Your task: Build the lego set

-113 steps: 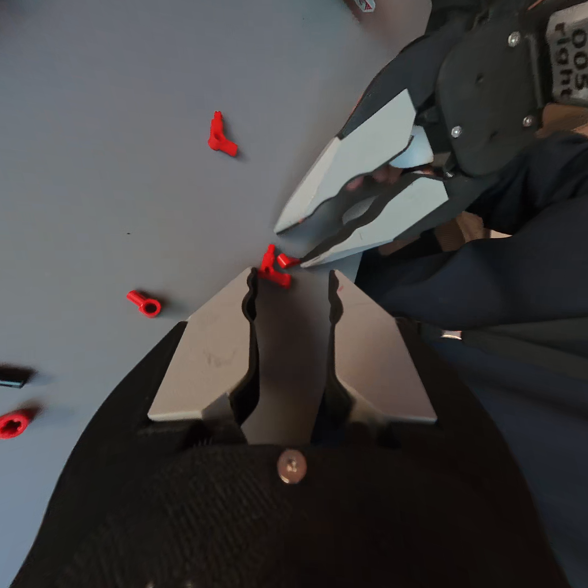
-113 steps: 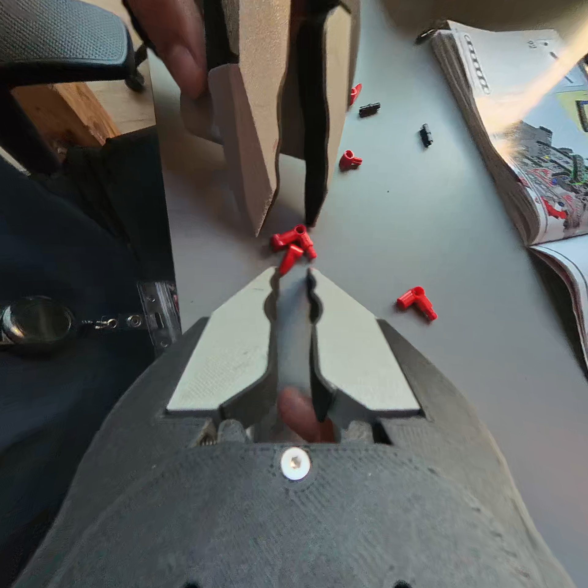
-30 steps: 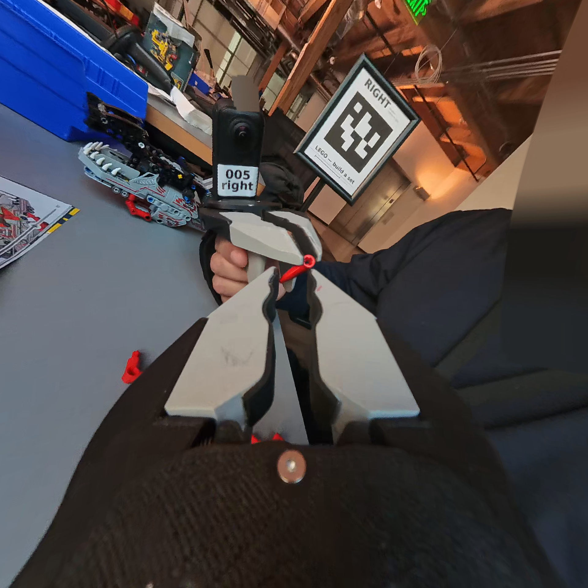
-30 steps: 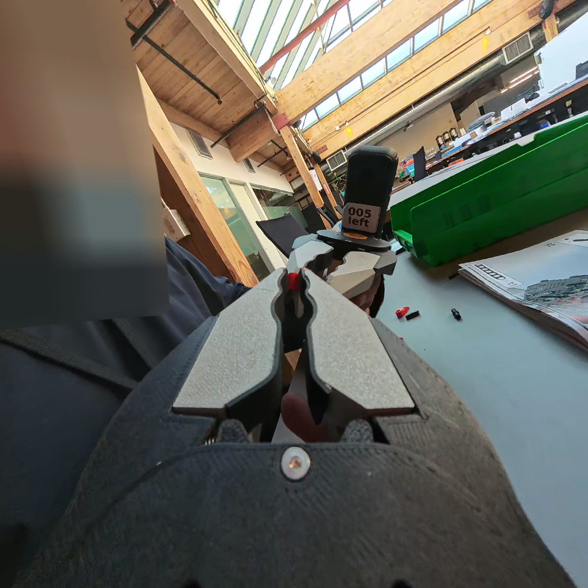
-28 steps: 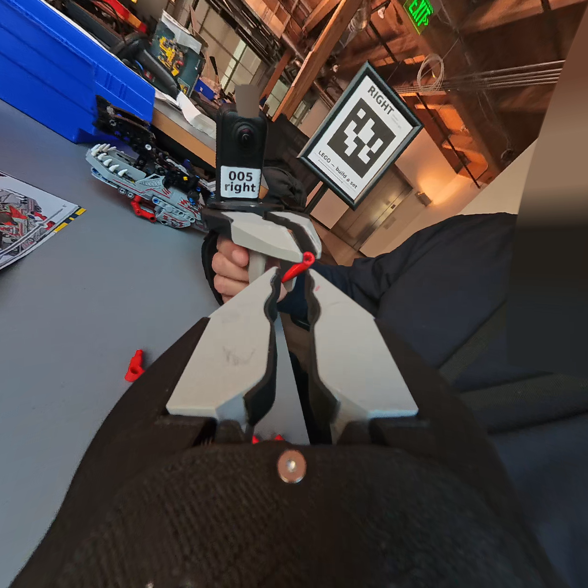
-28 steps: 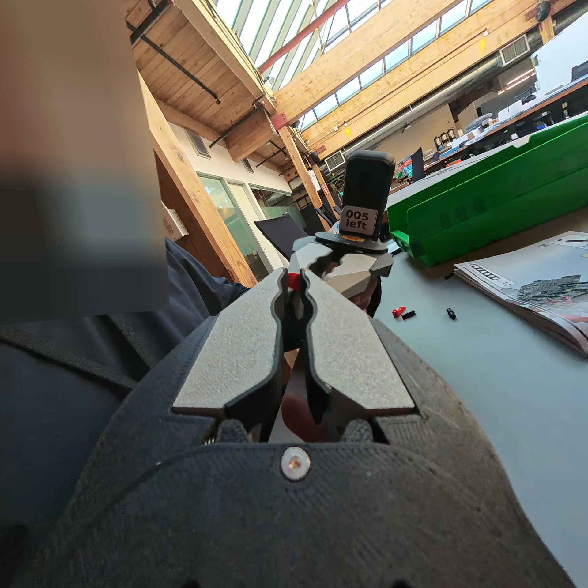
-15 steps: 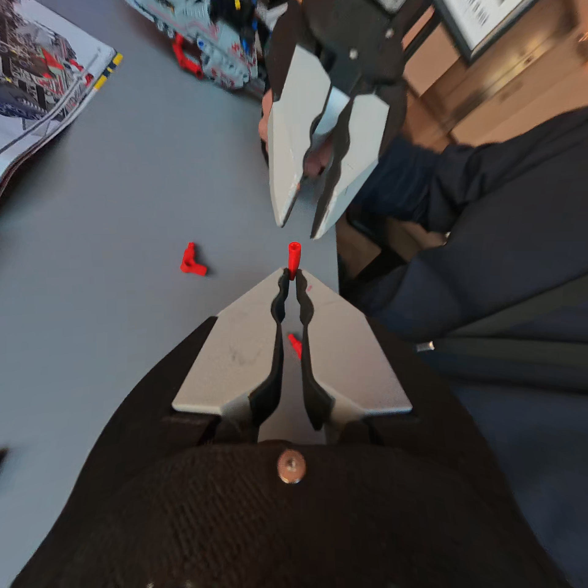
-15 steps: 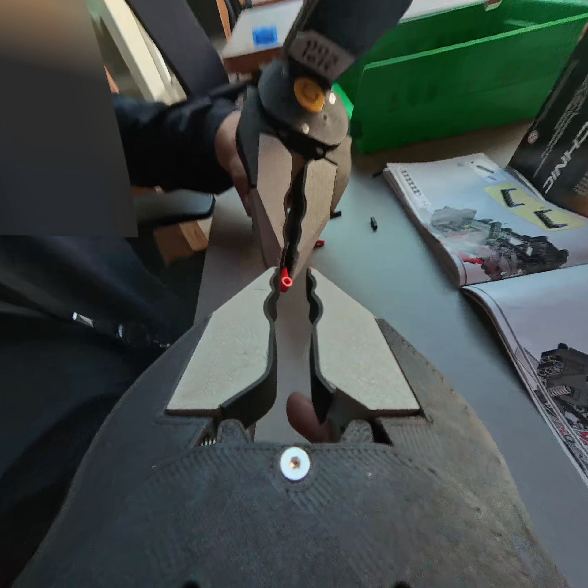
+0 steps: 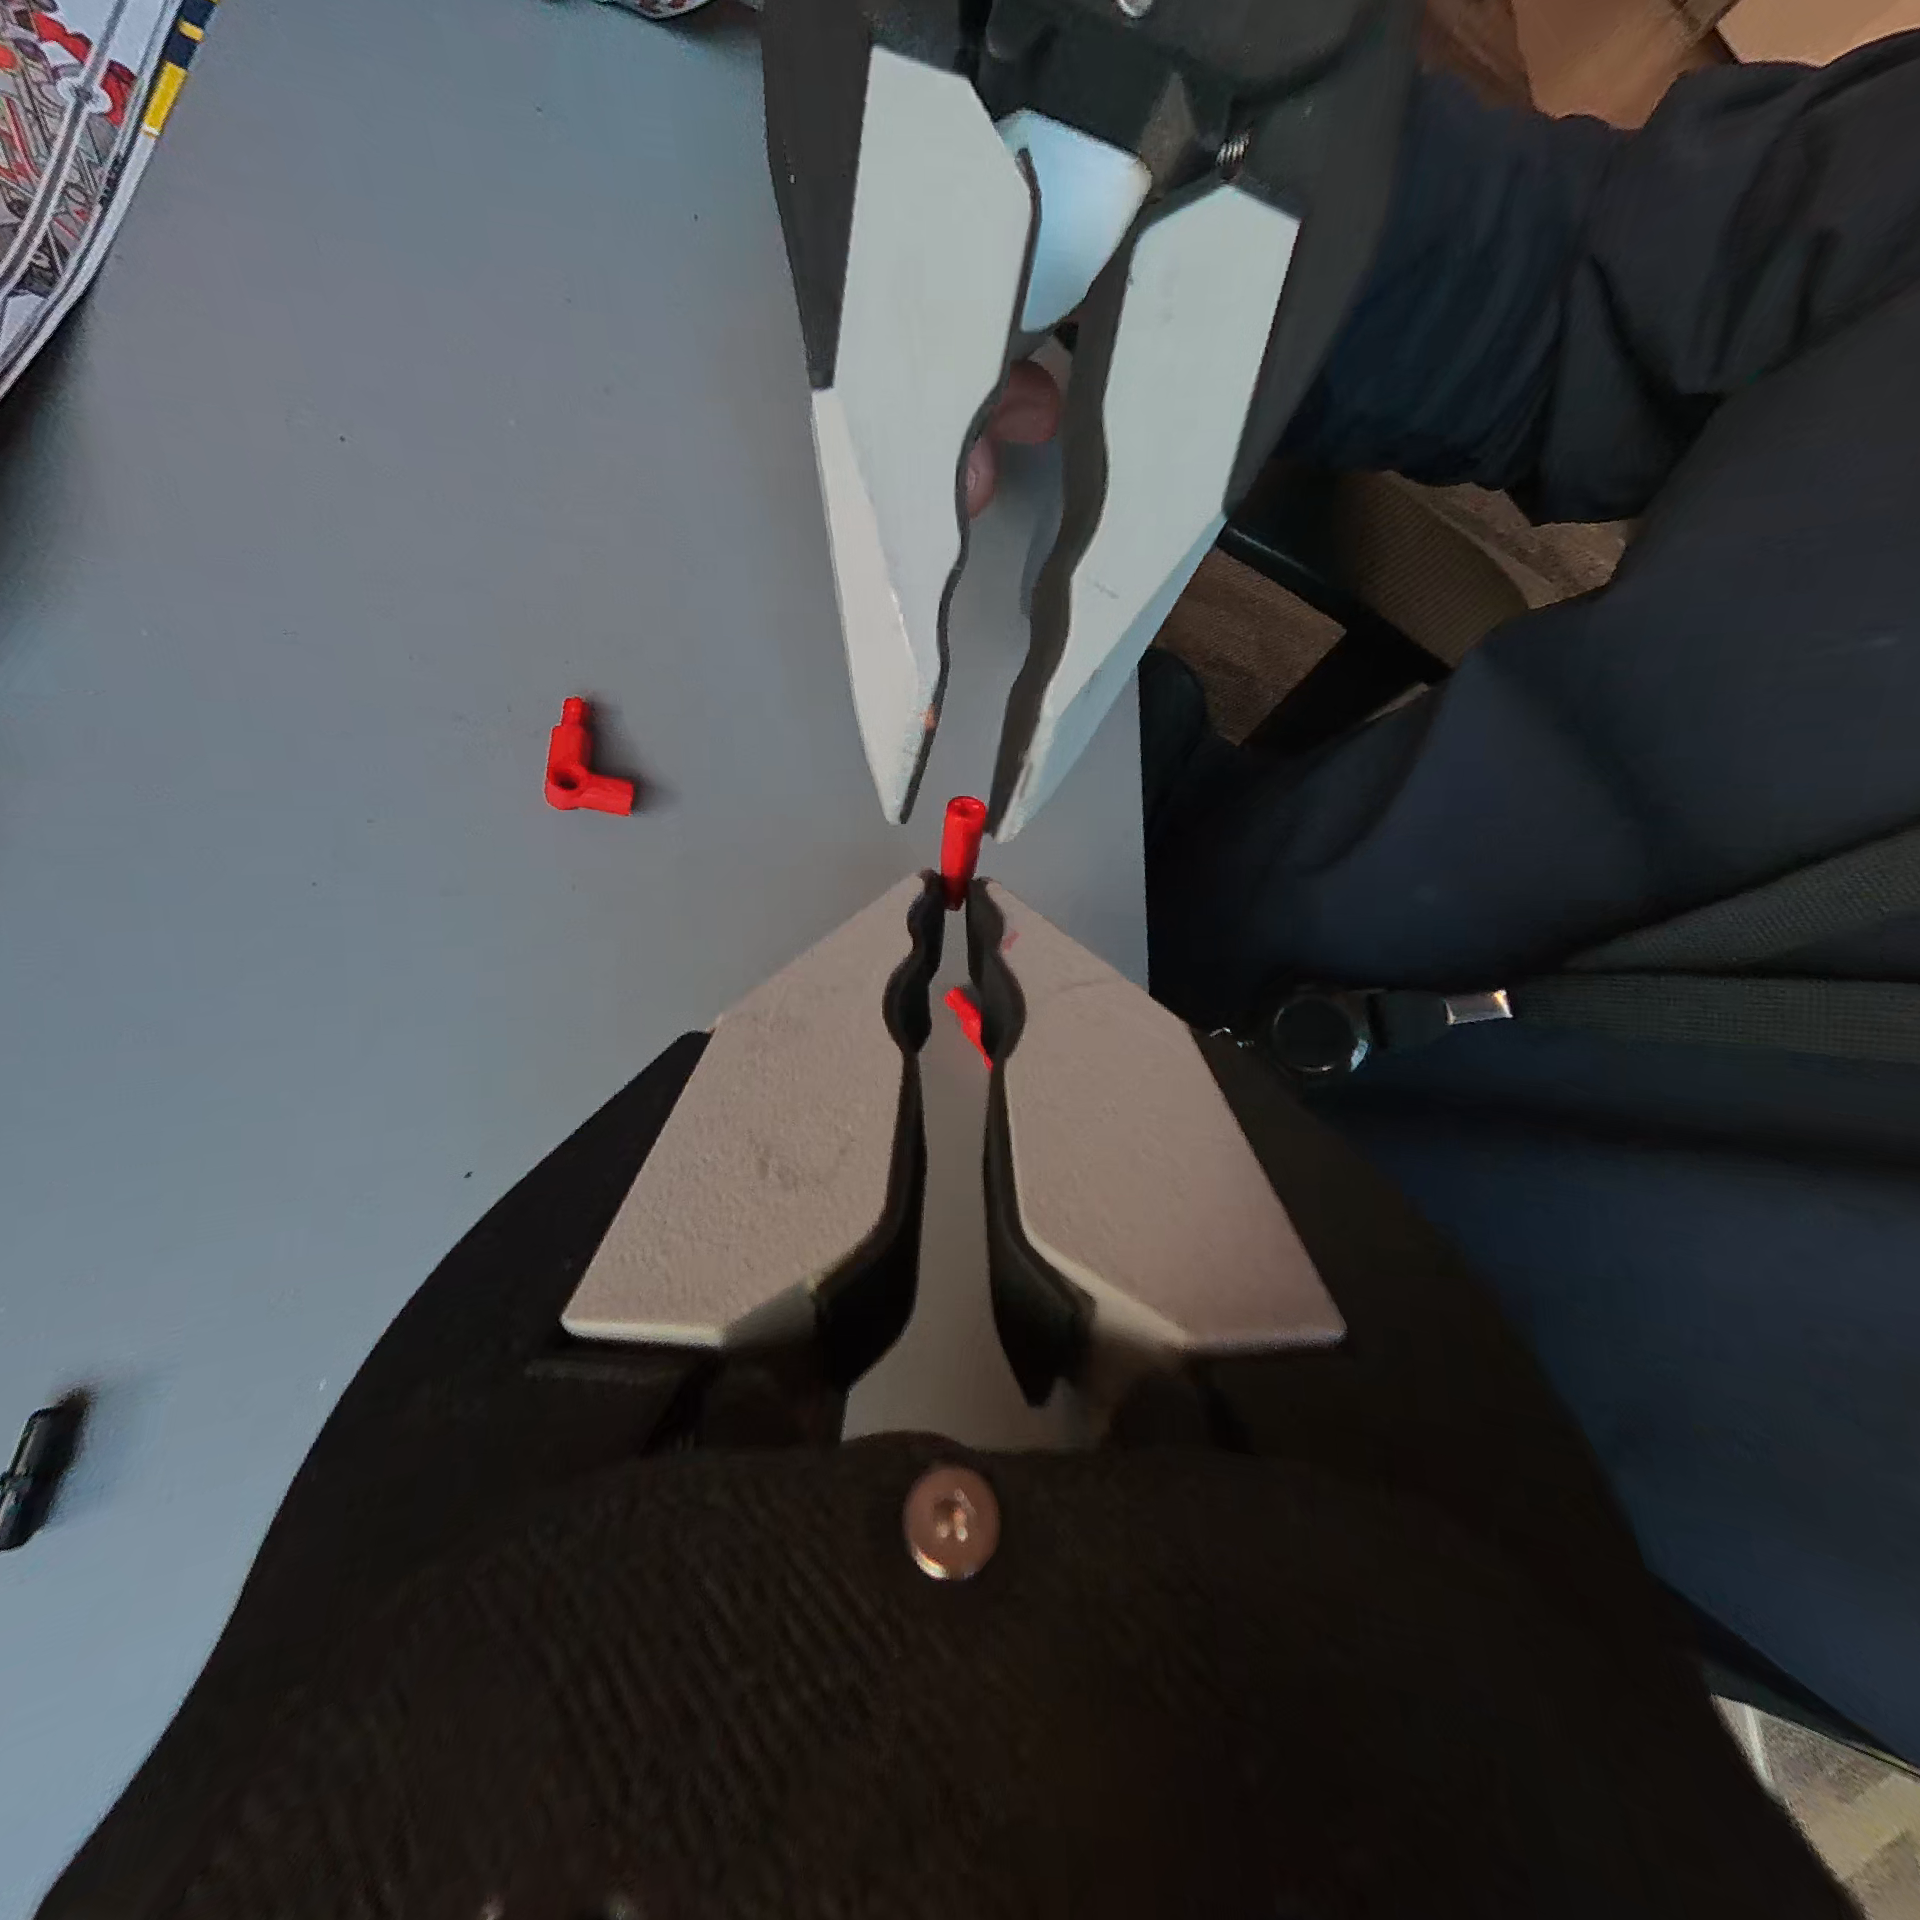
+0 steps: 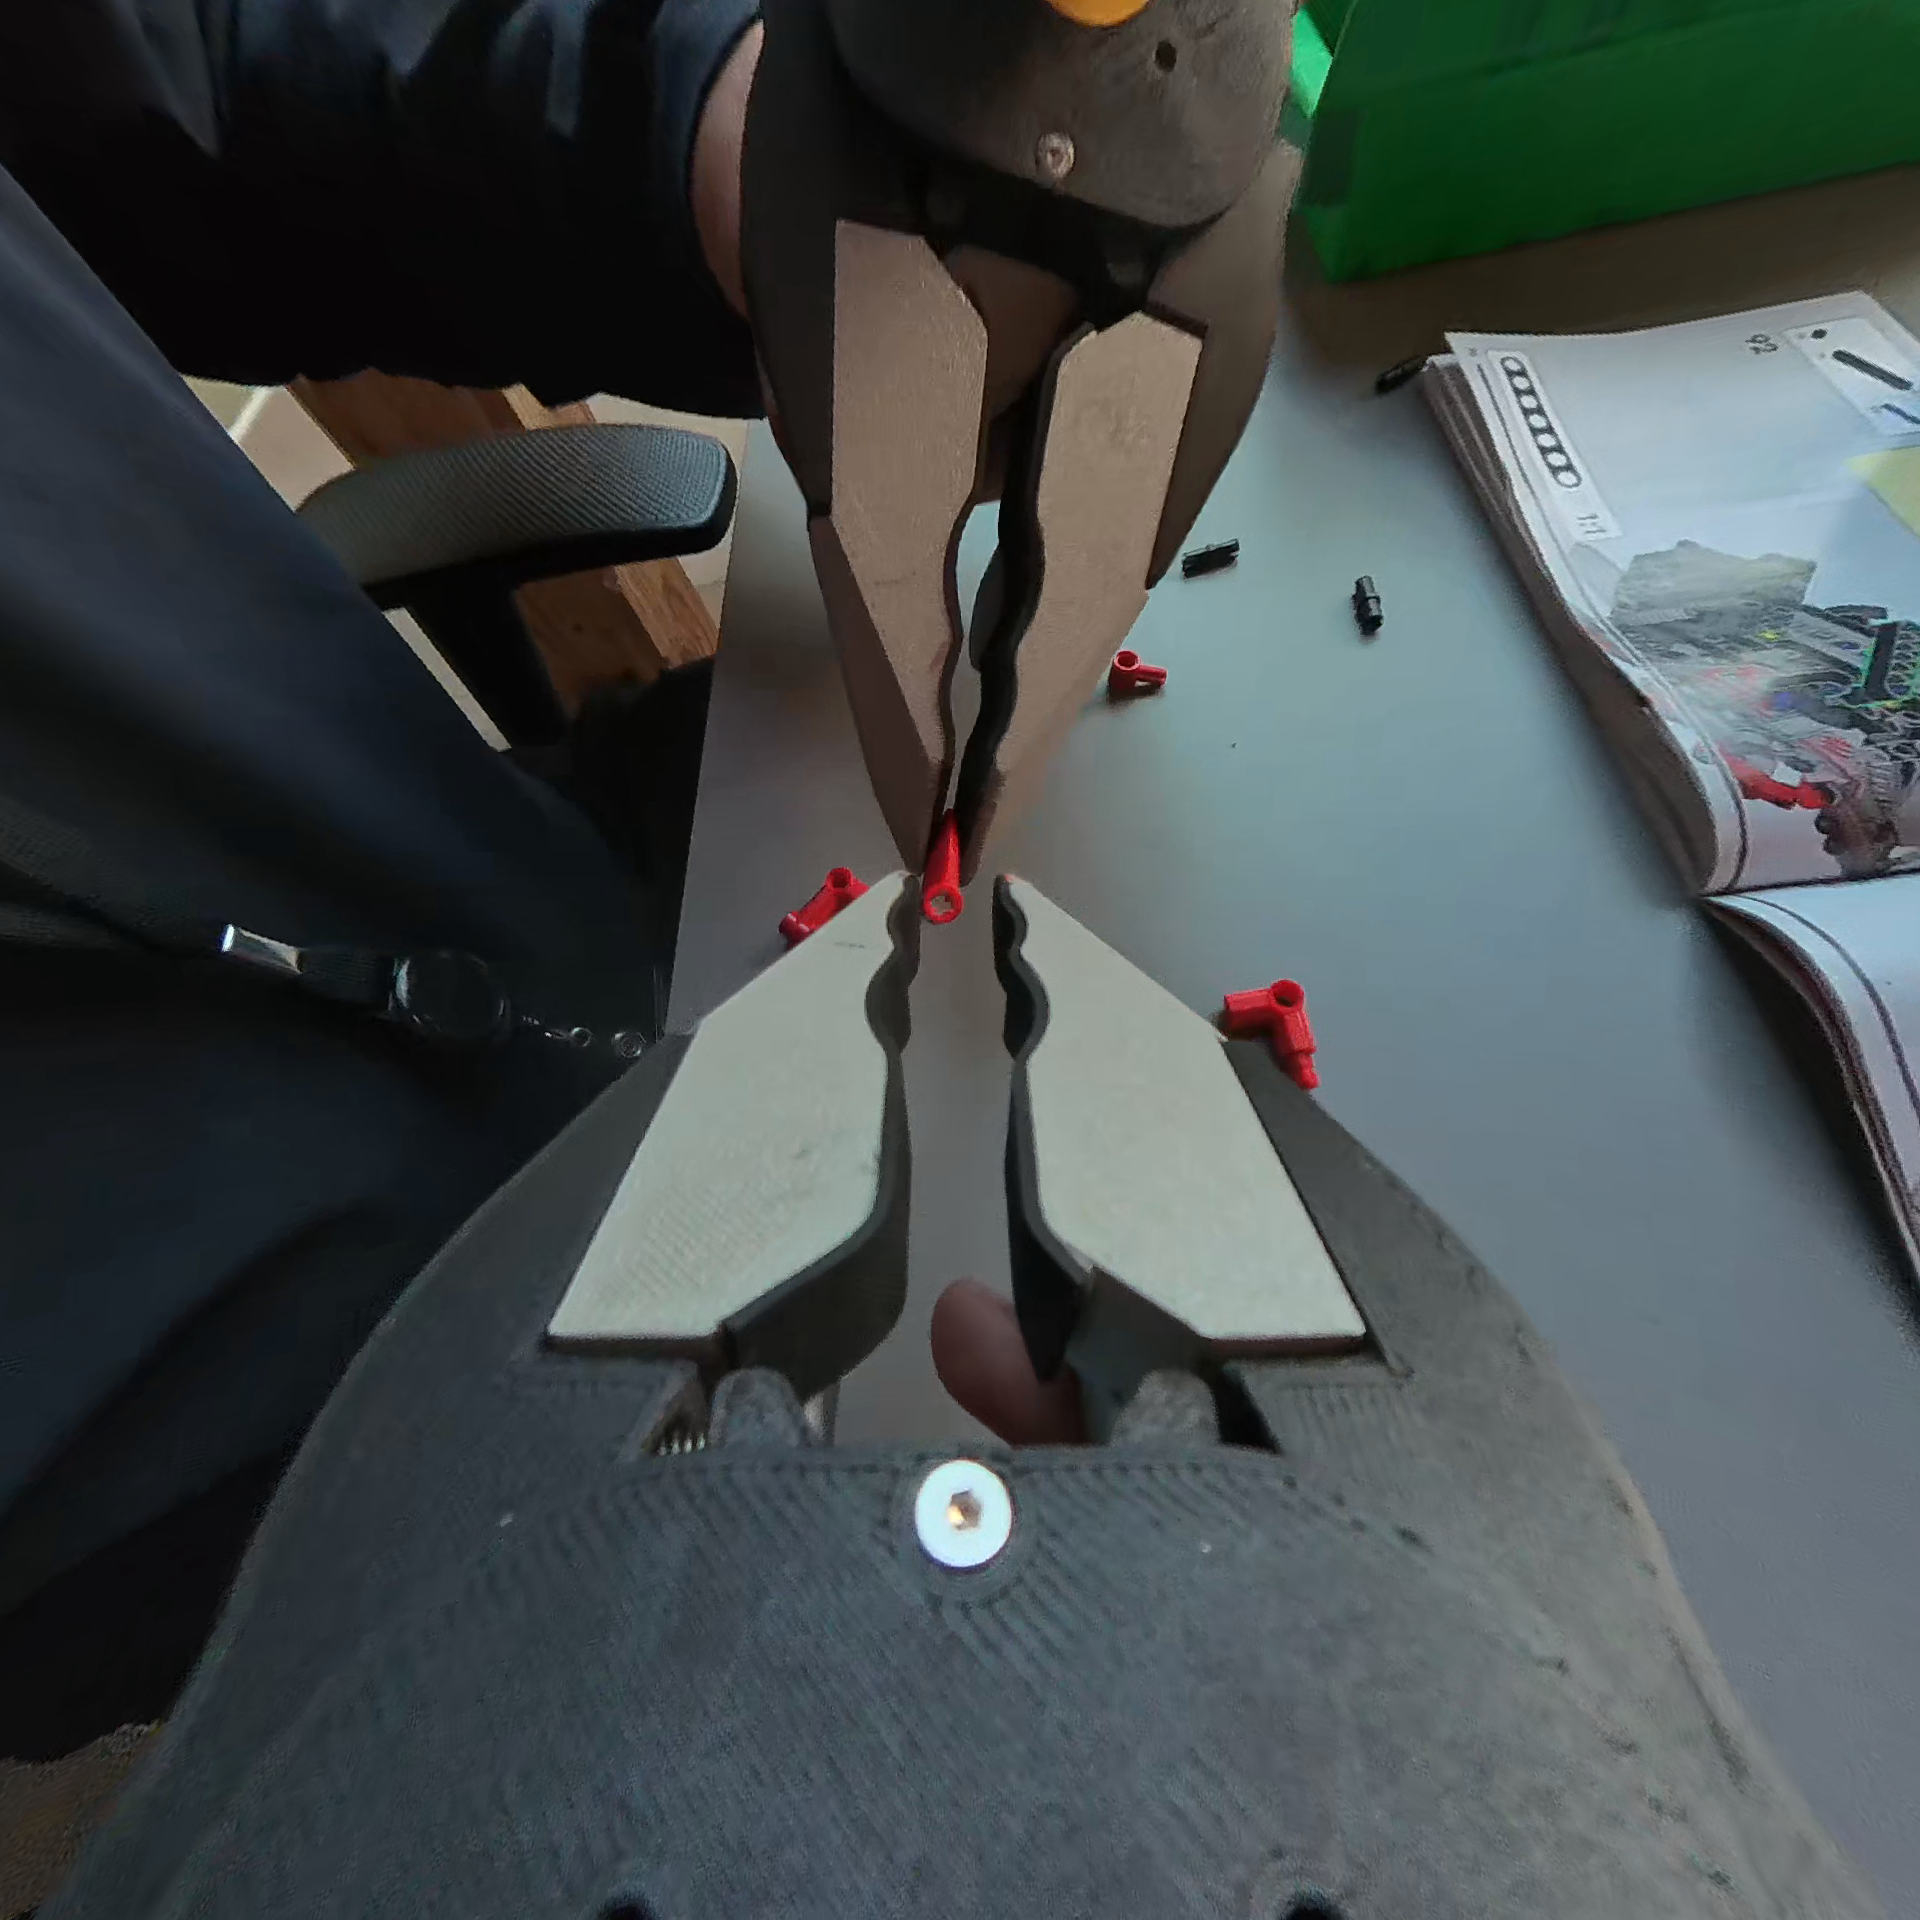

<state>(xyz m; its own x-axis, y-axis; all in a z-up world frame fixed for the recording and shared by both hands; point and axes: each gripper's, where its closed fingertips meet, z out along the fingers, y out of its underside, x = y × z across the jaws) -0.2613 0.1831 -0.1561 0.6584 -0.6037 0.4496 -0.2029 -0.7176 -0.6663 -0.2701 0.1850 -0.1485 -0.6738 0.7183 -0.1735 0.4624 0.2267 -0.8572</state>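
A: What lies around, left to right?

B: In the left wrist view, a black pin at the far left edge of the grey table, a booklet at the top left corner, then a red elbow piece lying flat. To the right the table ends at a person's dark sleeve. In the right wrist view, a chair armrest is on the left, a red connector lies just beside the right gripper's left finger, another red one farther back, two black pins beyond it, and a green bin at the top right.

A: Anything in the way?

B: Only the two claws, nose to nose.

A: And the red pin?

B: The left gripper is pinched on the red pin at its very tips, above the table near its edge. The pin's long axis runs along the fingers, and its free open end points straight at the right gripper, reaching just between that one's tips.

A: The right claw?

B: Spread a little, with a clear gap and nothing in it.
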